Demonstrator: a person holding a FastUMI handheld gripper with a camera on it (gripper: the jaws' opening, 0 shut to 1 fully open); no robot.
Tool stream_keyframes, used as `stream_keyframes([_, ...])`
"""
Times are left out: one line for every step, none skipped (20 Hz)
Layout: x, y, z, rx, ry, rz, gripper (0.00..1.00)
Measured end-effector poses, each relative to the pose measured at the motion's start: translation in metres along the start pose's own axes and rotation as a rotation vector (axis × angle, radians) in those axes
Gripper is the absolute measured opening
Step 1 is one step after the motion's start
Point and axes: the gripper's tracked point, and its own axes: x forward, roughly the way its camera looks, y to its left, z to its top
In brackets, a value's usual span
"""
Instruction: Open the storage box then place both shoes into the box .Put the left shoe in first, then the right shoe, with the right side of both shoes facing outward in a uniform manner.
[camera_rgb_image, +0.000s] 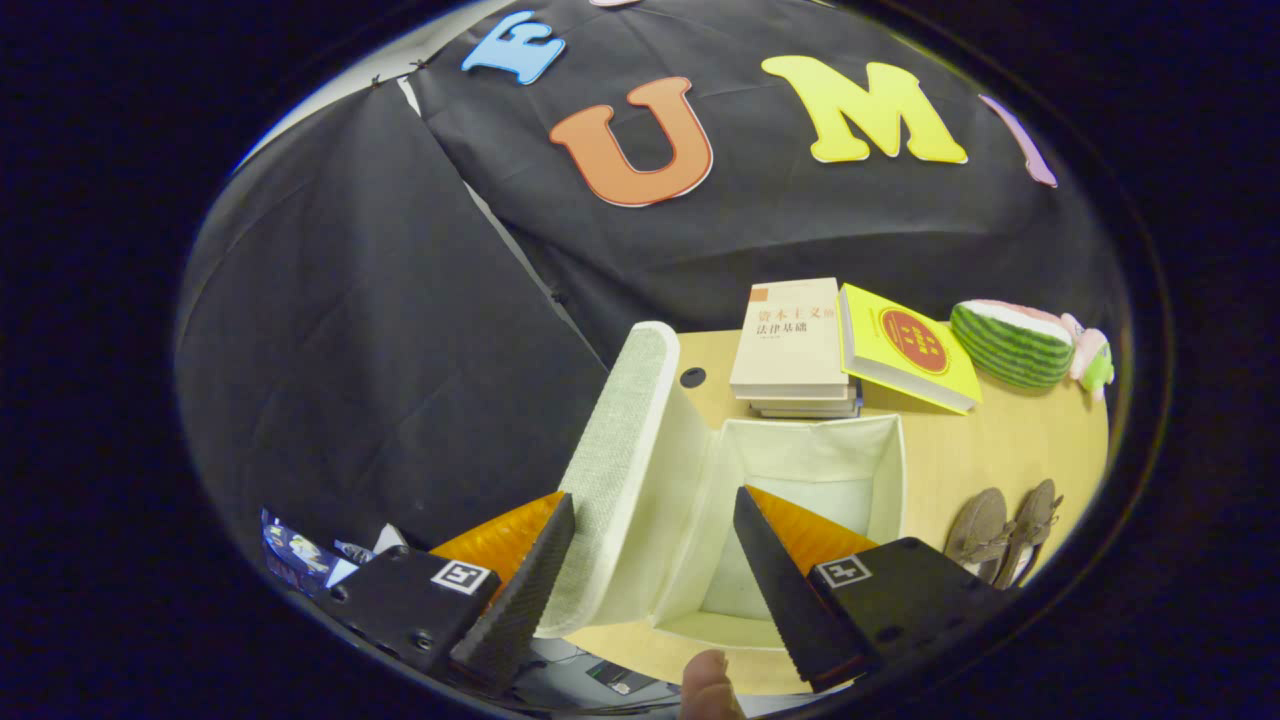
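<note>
Storage box (810, 470) is sitting open just ahead of the fingers, its lid (615, 470) standing up between them; the gripper (655, 580) is hanging wide, gripping nothing; books (795, 345) are lying beyond the box, and both shoes (1003, 530) are waiting right of the right finger

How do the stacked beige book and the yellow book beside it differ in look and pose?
The beige book has a plain pale cover and lies flat on top of a stack; the yellow book is bright, bears a red round emblem, and lies tilted, leaning against that stack. Both sit on the table beyond the storage box. The claw is open.
</note>
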Motion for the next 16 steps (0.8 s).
stream_keyframes([-0.002, -0.001, -0.002, 0.000, 0.002, 0.013, 1.00])
stream_keyframes([-0.002, 0.005, -0.002, -0.006, -0.005, 0.052, 1.00])
stream_keyframes([-0.003, 0.013, -0.005, -0.010, 0.008, 0.098, 1.00])
stream_keyframes([-0.004, 0.027, -0.012, -0.009, 0.036, 0.163, 1.00])
stream_keyframes([-0.005, 0.035, -0.018, 0.004, 0.060, 0.209, 1.00])
stream_keyframes([-0.009, 0.049, -0.023, 0.020, 0.078, 0.263, 1.00])
stream_keyframes([-0.012, 0.055, -0.025, 0.034, 0.086, 0.287, 1.00])
stream_keyframes([-0.014, 0.057, -0.024, 0.038, 0.079, 0.297, 1.00])
stream_keyframes([-0.017, 0.056, -0.023, 0.028, 0.076, 0.287, 1.00])
stream_keyframes([-0.018, 0.052, -0.022, 0.018, 0.064, 0.277, 1.00])
stream_keyframes([-0.019, 0.048, -0.023, 0.007, 0.058, 0.264, 1.00])
stream_keyframes([-0.021, 0.043, -0.024, 0.001, 0.057, 0.252, 1.00])
stream_keyframes([-0.022, 0.037, -0.025, 0.001, 0.054, 0.242, 1.00])
stream_keyframes([-0.024, 0.029, -0.026, 0.004, 0.054, 0.227, 1.00])
stream_keyframes([-0.027, 0.020, -0.027, 0.009, 0.053, 0.214, 1.00])
stream_keyframes([-0.029, 0.011, -0.028, 0.008, 0.054, 0.199, 1.00])
